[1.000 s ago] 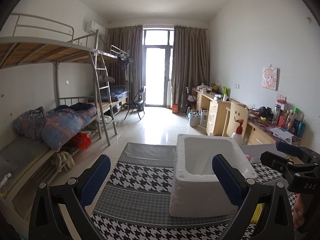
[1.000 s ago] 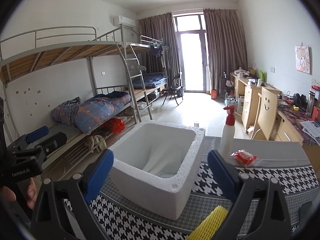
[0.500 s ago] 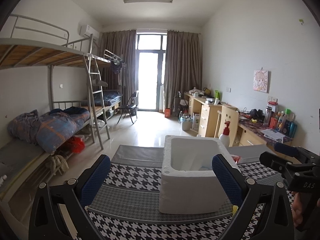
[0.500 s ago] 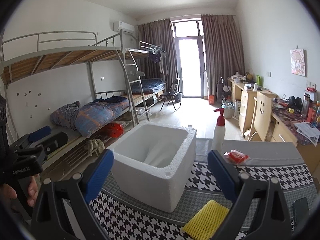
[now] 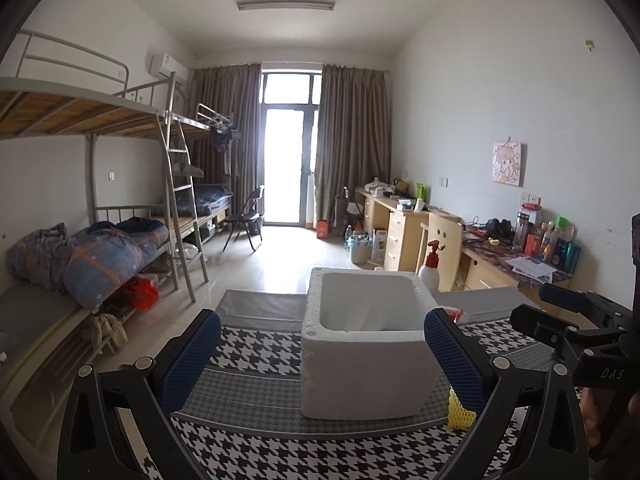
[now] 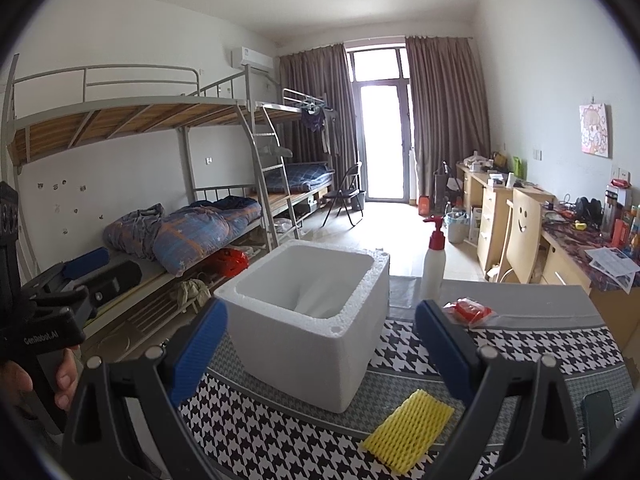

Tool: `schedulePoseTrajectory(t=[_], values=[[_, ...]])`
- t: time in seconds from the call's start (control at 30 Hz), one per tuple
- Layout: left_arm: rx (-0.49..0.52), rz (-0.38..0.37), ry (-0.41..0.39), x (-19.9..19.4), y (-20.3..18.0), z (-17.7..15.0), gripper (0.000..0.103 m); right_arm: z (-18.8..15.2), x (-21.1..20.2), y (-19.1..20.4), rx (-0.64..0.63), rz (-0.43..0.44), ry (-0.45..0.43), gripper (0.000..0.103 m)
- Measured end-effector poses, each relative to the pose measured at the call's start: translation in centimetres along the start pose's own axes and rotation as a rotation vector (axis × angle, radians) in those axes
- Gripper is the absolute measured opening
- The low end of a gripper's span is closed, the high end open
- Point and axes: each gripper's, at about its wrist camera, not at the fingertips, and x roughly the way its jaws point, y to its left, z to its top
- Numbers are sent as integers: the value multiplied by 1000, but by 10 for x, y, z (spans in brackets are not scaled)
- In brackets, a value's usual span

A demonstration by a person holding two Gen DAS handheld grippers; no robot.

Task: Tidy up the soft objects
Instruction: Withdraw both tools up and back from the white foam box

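Observation:
A white foam box (image 5: 366,344) (image 6: 316,320) stands open on a houndstooth table cloth (image 5: 260,352); something white lies inside it. A yellow foam net sleeve (image 6: 408,426) lies flat on the cloth in front of the box, to its right; only its corner shows in the left wrist view (image 5: 460,412). A red packet (image 6: 468,310) lies behind it on the grey border. My left gripper (image 5: 320,356) is open and empty in front of the box. My right gripper (image 6: 320,346) is open and empty, above the cloth near the sleeve.
A white pump bottle with a red top (image 6: 434,260) stands behind the box. Bunk beds (image 5: 100,240) line the left wall and desks (image 5: 408,224) the right. A dark phone-like object (image 6: 598,410) lies at the cloth's right edge.
Both grippers have drawn back from the box and risen. The box looks smaller and the whole yellow sleeve has come into the right wrist view.

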Motion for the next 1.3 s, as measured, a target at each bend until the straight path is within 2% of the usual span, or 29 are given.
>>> schedulePoseTrajectory(t=[0.63,0.9,1.3], values=[[-1,-54,-11,-8,-5,-22,102,-19,-12,1,-26,-14,-41,97],[-15,-75,-5,-6,-6,-33,102,-31,-11,-2,-16,-19,-32,97],[-18,-63,0,1,-12,-47,102,-46,-13,-14,20,-39,-34,97]])
